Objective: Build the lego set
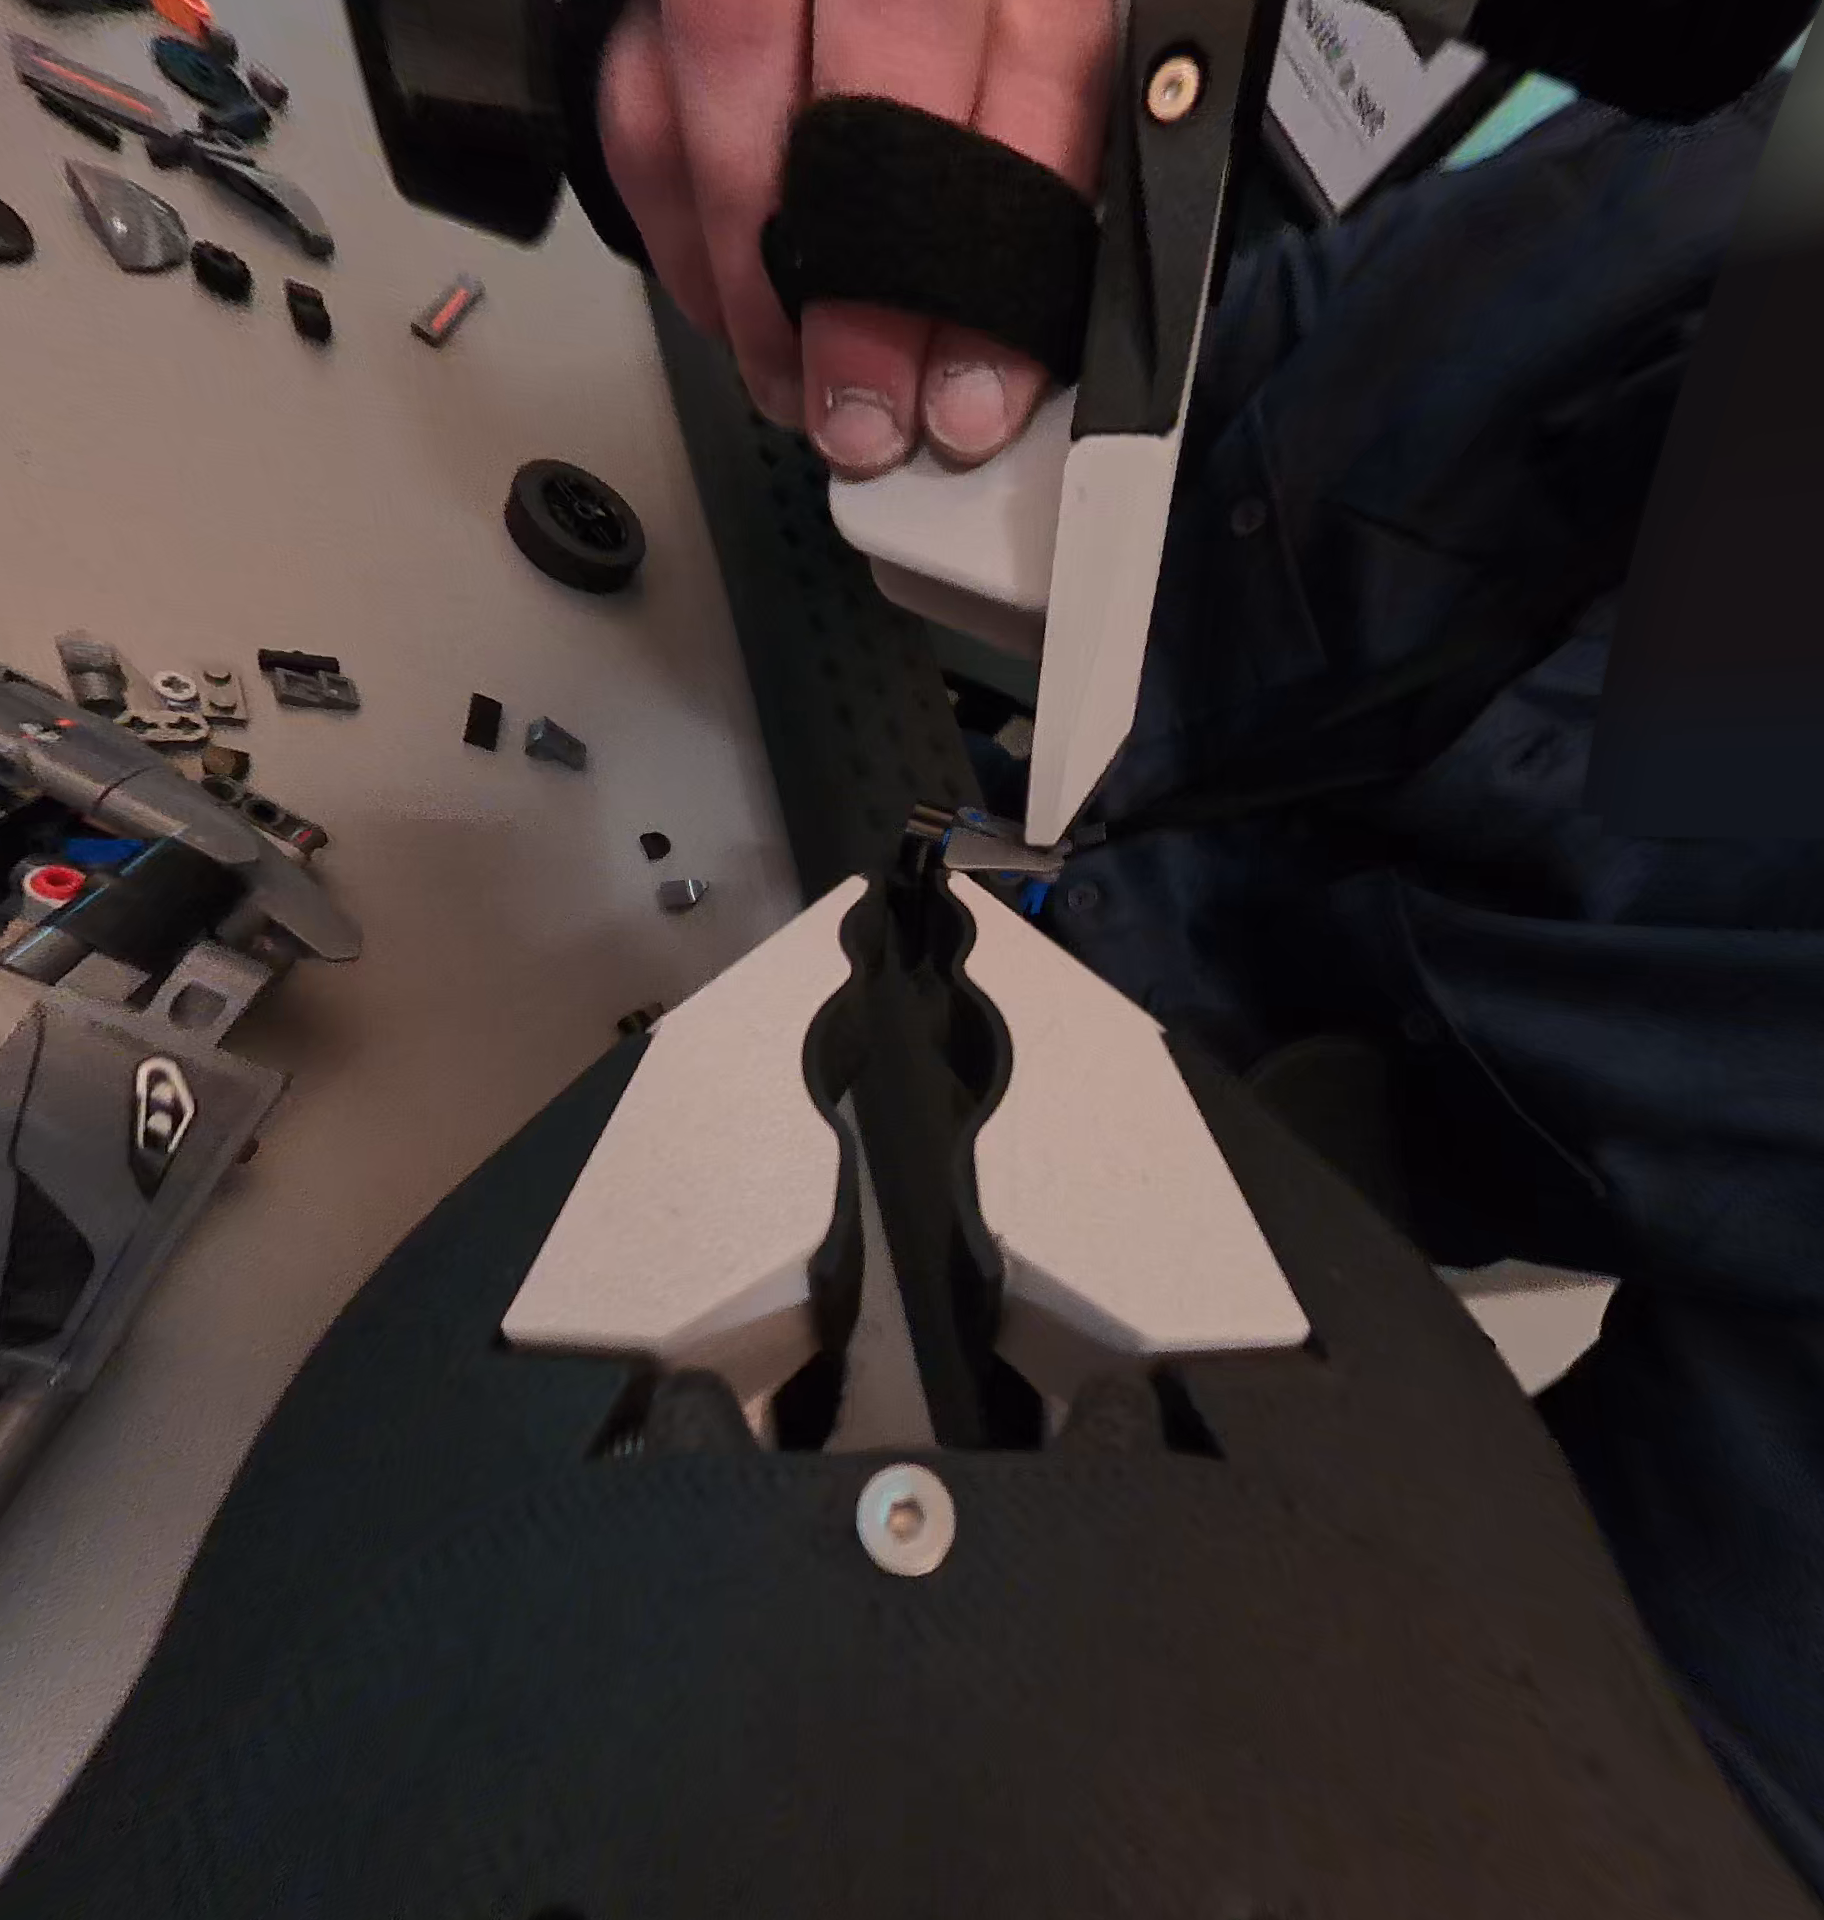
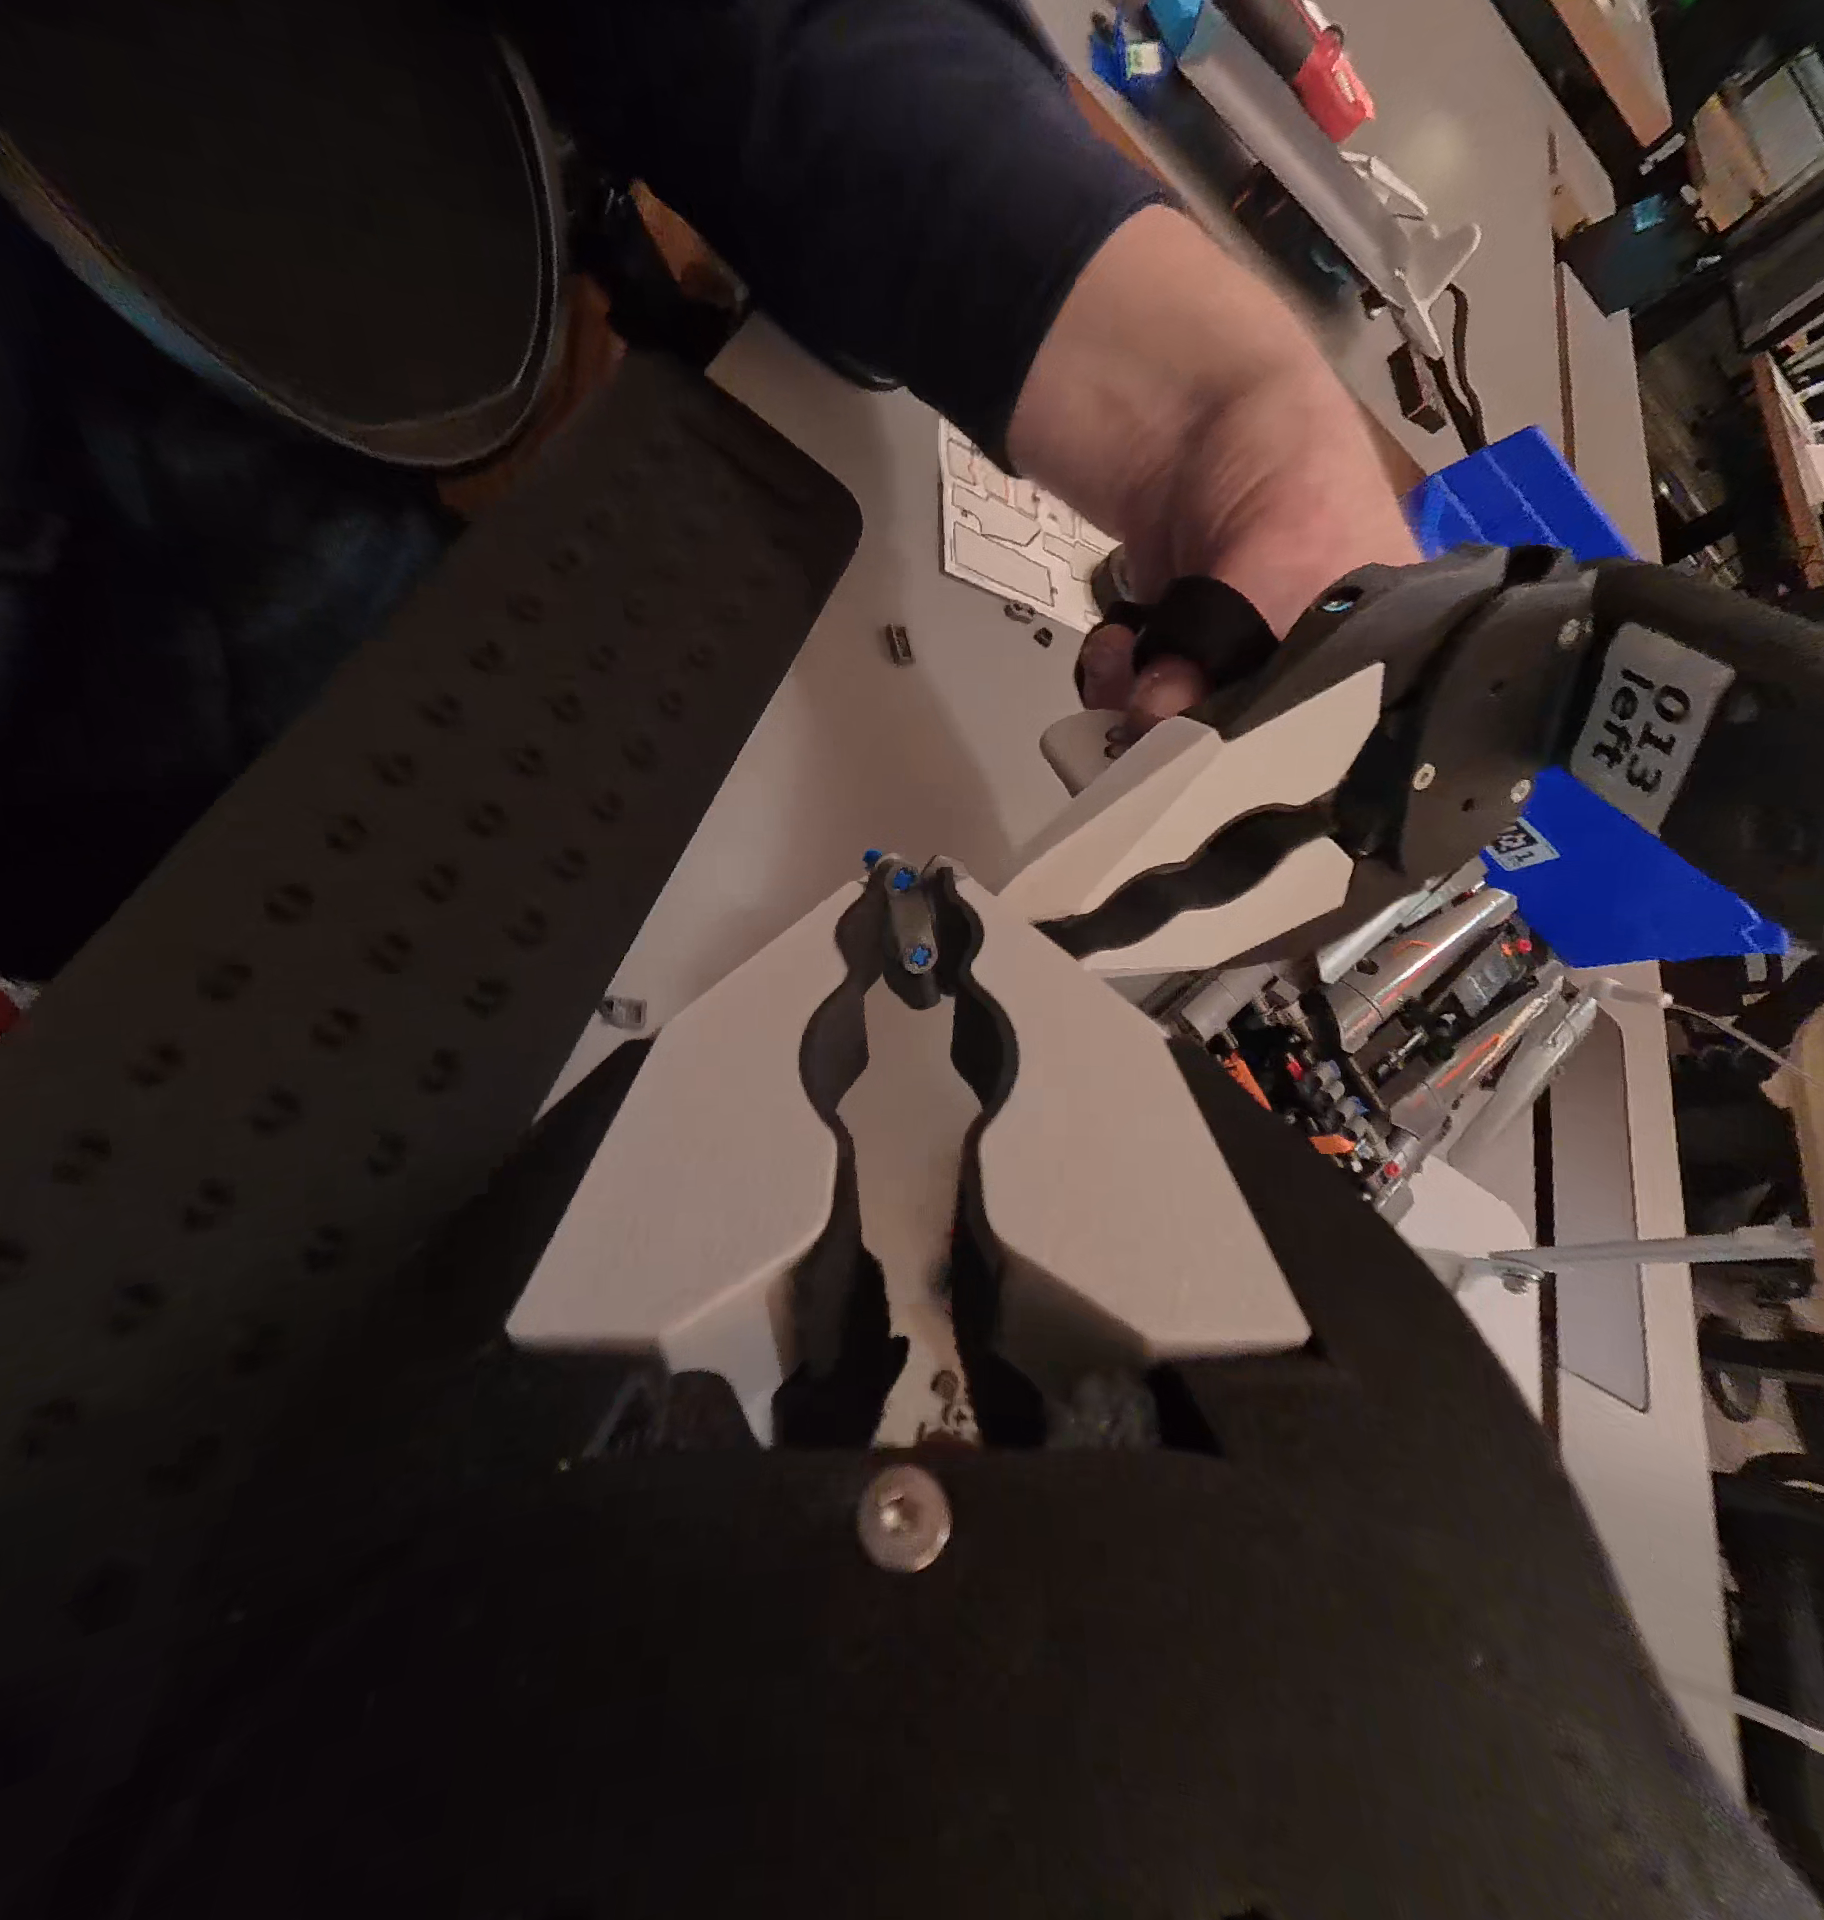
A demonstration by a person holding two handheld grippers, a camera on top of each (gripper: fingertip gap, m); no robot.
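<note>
The right gripper point(image 2: 913, 914), clamped on a grey pin piece point(image 2: 913, 951) lengthwise, meets the left gripper point(image 1: 913, 894), closed on a thin black part point(image 1: 916, 868), tip to tip.

Your grippers point(image 1: 913, 883) wear white wedge fingers point(image 2: 700, 1143) with wavy black pads point(image 2: 975, 1049), black bodies, silver screws point(image 1: 905, 1520), and you've got dark navy sleeves point(image 2: 887, 187).

Dim indoor light — the pale tabletop point(image 1: 388, 436) is moderately lit, dark clothing swallowed in shadow. Wide-angle bending curves the edges; loose pieces at the left-wrist view's top left smear softly — no glare.
</note>
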